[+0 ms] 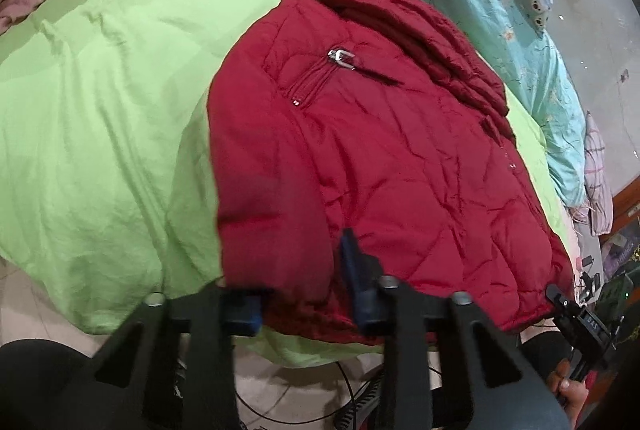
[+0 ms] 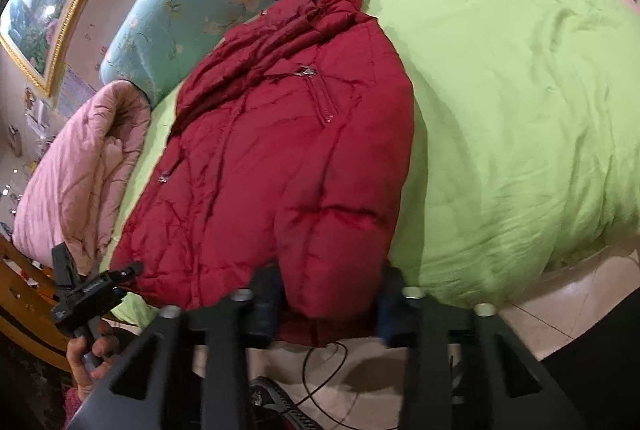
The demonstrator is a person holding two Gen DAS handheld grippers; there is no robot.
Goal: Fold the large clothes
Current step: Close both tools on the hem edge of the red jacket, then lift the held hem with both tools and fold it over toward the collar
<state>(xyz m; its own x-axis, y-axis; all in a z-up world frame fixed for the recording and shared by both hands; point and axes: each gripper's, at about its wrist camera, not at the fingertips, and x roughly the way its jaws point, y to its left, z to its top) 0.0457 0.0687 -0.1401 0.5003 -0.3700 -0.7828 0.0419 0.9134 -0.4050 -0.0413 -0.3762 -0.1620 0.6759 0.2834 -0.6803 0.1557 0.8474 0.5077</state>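
While left gripper [image 1: 300, 294] and right gripper [image 2: 326, 306] straddle the red jacket [image 1: 380, 149] hem, jaws wide apart, puffy fabric could slip.

My bed wears a lime-green quilt [image 2: 520, 89] over a teal floral sheet [image 2: 168, 13]; a gold-framed painting [image 2: 52, 13] hangs above pale floor tiles [image 2: 560, 310].

Red puffer jacket [image 2: 280, 157] flat on green quilt [image 2: 500, 109]; right gripper [image 2: 326, 304] fingers straddle hem.
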